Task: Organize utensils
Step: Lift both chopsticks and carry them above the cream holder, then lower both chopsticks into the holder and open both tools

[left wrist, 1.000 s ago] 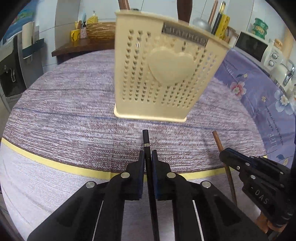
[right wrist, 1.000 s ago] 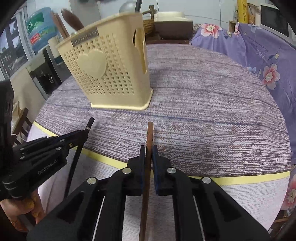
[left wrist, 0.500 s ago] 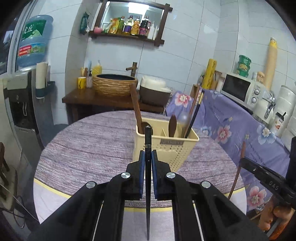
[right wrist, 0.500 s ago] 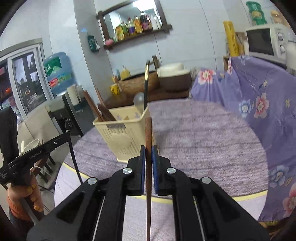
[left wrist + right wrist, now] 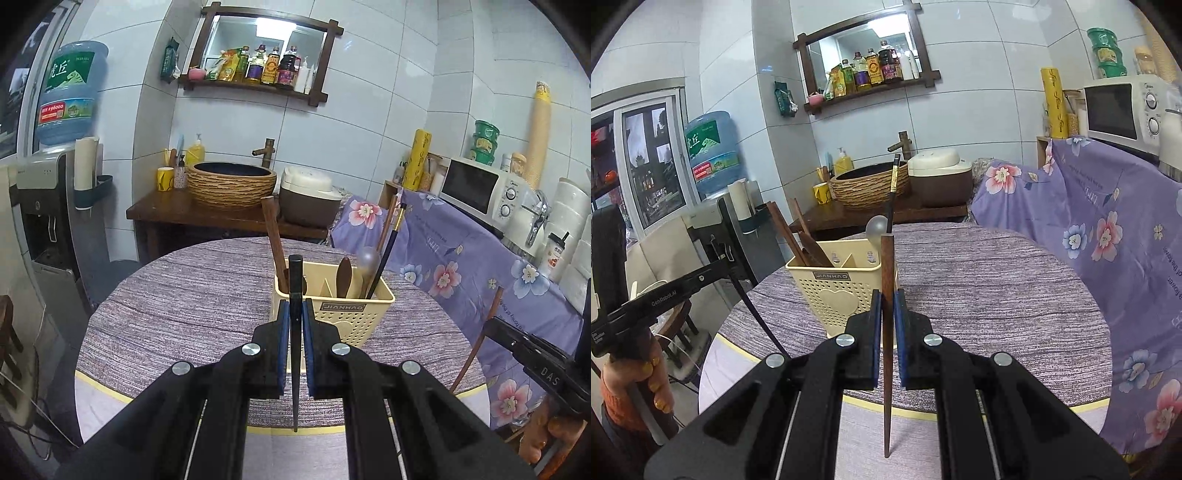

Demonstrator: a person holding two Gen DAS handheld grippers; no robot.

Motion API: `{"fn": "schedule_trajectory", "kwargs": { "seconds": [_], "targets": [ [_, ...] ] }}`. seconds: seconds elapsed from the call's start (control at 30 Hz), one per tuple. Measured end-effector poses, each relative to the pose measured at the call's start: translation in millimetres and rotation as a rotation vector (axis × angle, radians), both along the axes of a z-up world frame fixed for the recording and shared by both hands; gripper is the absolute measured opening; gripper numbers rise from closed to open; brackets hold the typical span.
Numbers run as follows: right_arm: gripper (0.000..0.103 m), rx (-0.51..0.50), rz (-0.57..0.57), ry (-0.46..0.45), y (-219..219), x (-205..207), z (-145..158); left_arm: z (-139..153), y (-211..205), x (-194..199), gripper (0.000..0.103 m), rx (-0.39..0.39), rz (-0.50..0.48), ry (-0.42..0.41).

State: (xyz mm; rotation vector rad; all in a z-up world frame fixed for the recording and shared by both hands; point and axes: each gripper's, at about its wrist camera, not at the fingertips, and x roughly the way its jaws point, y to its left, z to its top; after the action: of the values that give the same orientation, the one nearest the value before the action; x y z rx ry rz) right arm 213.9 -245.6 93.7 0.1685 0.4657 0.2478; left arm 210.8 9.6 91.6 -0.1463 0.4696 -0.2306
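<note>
Two grippers, two held chopsticks, one caddy and one round table. Left gripper (image 5: 295, 325): jaws drawn narrow, blue pads clamped on one black chopstick (image 5: 295, 332), which stands near upright between them, blunt end above the pads and fine tip below, over the table's near edge; the gripper points slightly downward toward the caddy (image 5: 343, 317). From the right wrist view the same gripper (image 5: 718, 266) enters from the left, carried by a gloved hand (image 5: 635, 391), its chopstick (image 5: 757, 314) slanting down off the table's rim. The cream perforated caddy (image 5: 838, 295), with a heart on its front, stands on the purple table (image 5: 184, 306), nearer the far side, apart from both grippers. Counted in it from the left wrist view: one tall brown stick at the left, one brown wooden spoon, one pale metal spoon, one brown stick and one black chopstick with a gold band at the right; a divider splits the interior, though further pieces low inside cannot be told. Right gripper (image 5: 887, 325): jaws likewise narrow, pads clamped on one brown chopstick (image 5: 887, 332), near upright, thick end up, tip down above the table's (image 5: 979, 295) yellow-lined edge. In the left wrist view this gripper (image 5: 495, 325) reaches in from the right with its chopstick (image 5: 480, 339) leaning, a hand (image 5: 550, 435) beneath it.
</note>
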Motion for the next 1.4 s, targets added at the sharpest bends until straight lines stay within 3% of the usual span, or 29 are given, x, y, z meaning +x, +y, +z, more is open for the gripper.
{"fn": "schedule_trajectory", "kwargs": {
  "seconds": [0.23,0.37,0.53,0.7,0.83,0.97,1.2,1.4],
  "targets": [
    [0.008,-0.002,0.029,-0.027,2.9,4.1,19.6,27.7,3.5,-2.0,0.008,-0.006,-0.022,-0.043],
    [0.008,-0.004,0.045,-0.092,5.8,14.8,63.2,69.5,9.8,0.3,0.008,-0.018,-0.018,-0.115],
    [0.008,-0.001,0.022,-0.236,17.4,36.4,136.4,132.5,7.9,16.4,0.008,-0.028,0.023,-0.235],
    [0.008,-0.013,-0.027,-0.295,36.8,70.3,169.6,153.3,-6.3,42.7,0.008,-0.049,0.028,-0.266],
    [0.008,-0.034,-0.047,-0.304,49.8,91.8,157.3,135.7,-23.0,61.4,0.008,-0.026,0.027,-0.261],
    [0.008,-0.059,-0.044,-0.260,60.7,107.5,118.3,105.3,-33.6,73.7,0.008,0.006,0.024,-0.228],
    [0.008,-0.055,-0.043,-0.137,59.5,127.9,51.7,43.7,-36.4,91.4,0.008,0.010,0.006,-0.104],
    [0.008,-0.049,-0.042,-0.088,56.8,138.0,22.3,3.8,-38.9,101.1,0.008,0.033,0.004,-0.030]
  ]
}}
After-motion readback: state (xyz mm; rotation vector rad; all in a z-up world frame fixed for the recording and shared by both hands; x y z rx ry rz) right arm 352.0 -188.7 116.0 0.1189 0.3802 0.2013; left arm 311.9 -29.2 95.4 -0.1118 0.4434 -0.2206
